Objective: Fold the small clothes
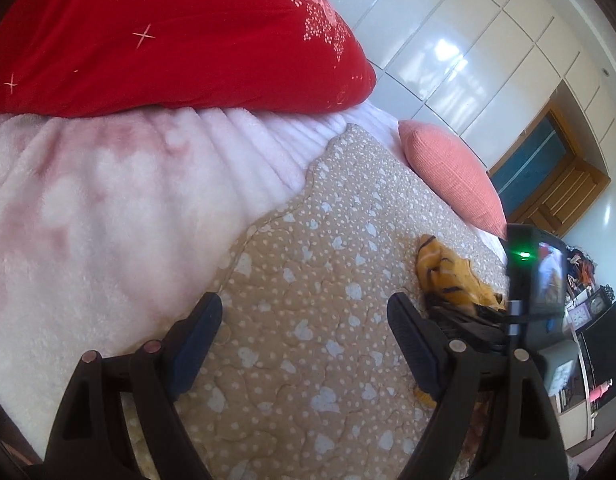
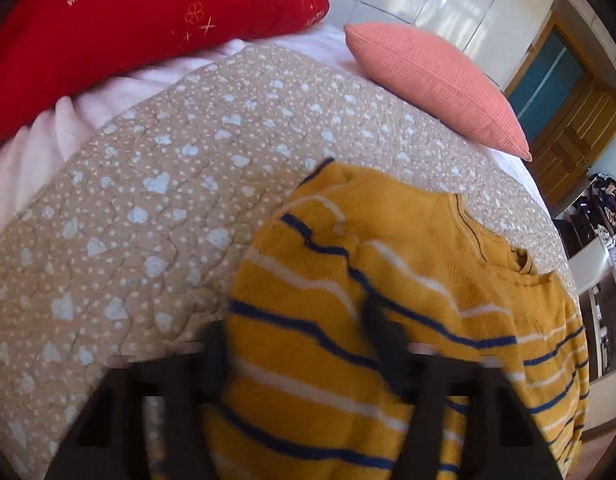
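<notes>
Right gripper [image 2: 300,354] sits over the yellow striped sweater [image 2: 387,280], fingers blurred in your right wrist view. Fabric fills the gap btwn them, but you can't tell if the pads actually pinch it. Sweater lies flat on the tan quilt [image 2: 148,200], neck hole toward the pink cushion [image 2: 435,80], stripes running across your fingers, so its long axis looks to run away from you, hem nearest. Left gripper [image 1: 304,320] is spread wide w/ nothing btwn the fingers, only bare quilt below; sweater shows as a bunched edge off to its right, just beside the right finger, not touching as far as you can see. Right hand is clearly the nearer one. Both grippers tilt downward toward the bed. Likely next: secure the near hem w/ the right, bring the left across to the other side.
</notes>
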A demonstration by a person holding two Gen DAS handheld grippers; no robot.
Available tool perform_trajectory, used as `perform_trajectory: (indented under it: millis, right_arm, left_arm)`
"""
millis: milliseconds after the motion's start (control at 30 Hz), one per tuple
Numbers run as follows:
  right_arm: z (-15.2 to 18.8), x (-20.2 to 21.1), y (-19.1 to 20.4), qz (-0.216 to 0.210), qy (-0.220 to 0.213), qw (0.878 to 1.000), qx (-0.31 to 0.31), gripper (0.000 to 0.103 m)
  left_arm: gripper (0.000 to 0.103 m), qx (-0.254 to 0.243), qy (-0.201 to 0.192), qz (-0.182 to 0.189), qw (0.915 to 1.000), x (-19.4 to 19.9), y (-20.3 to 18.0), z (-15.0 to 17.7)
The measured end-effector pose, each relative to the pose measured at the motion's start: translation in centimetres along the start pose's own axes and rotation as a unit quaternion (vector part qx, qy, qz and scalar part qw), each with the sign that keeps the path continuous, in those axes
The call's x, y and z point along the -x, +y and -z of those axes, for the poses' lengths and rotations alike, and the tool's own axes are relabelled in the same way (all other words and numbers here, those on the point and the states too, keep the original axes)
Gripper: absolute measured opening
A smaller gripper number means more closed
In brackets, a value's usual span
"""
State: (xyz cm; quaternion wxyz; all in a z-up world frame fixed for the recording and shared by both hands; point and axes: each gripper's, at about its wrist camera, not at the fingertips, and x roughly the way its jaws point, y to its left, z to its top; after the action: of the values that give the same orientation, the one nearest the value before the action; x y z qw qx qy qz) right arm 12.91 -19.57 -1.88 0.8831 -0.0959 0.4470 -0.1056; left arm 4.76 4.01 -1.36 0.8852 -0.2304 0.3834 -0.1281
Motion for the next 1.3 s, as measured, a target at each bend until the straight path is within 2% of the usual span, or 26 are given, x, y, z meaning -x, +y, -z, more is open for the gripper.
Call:
perform_trajectory:
  millis: [100,233,400,533,700,767,833,967,1067,1133,1200,1300]
  right_arm:
    - [0.0,1.7,-3.6,-0.062,-0.010,0.997,-0.053,0.016]
    - [0.9,4.7,-10.1,-0.111,-0.039,0.985,-0.123,0.015]
    - [4.0,7.5,-19.7,-0.106,-0.071,0.973,-0.195,0.014]
    - [7.3,7.6,-26.2,-0.092,-0.081,0.962,-0.242,0.014]
    - [12.6,6.4,-33.9,-0.083,-0.082,0.940,-0.322,0.014]
    - [15.3,5.0,-36.7,-0.090,-0.075,0.923,-0.368,0.014]
    - [17.8,3.7,-38.3,-0.106,-0.067,0.906,-0.405,0.014]
    - [21.3,2.5,-39.6,-0.164,-0.074,0.884,-0.431,0.017]
    - [22.9,3.9,-40.6,-0.143,-0.087,0.880,-0.445,0.037]
    - [23.7,5.7,-41.8,-0.126,-0.106,0.877,-0.452,0.037]
    - [23.7,8.5,-42.3,-0.120,-0.140,0.879,-0.439,0.037]
    - [22.6,11.9,-41.6,-0.167,-0.184,0.882,-0.401,0.037]
  left_arm:
    - [0.084,-0.003,-0.005,0.001,1.0000,0.3,-0.5,0.2]
    - [0.084,-0.023,-0.006,-0.001,0.9997,0.4,-2.0,1.0]
    - [0.084,-0.064,0.002,0.000,0.9979,0.5,-5.0,2.7]
    - [0.084,-0.089,0.038,0.008,0.9952,-0.1,-7.8,4.4]
    - [0.084,-0.137,0.060,0.019,0.9886,0.4,-11.3,6.4]
    - [0.084,-0.167,0.063,0.017,0.9838,0.7,-13.1,7.1]
    - [0.084,-0.190,0.066,0.018,0.9794,0.9,-14.5,7.5]
    - [0.084,-0.225,0.068,0.017,0.9718,1.0,-17.2,8.3]
    - [0.084,-0.248,0.073,0.019,0.9660,1.1,-19.1,9.0]
    - [0.084,-0.260,0.074,0.021,0.9624,1.1,-20.4,9.7]
    - [0.084,-0.270,0.078,0.024,0.9594,0.9,-21.5,10.3]
    - [0.084,-0.279,0.093,0.030,0.9553,0.3,-23.4,11.6]
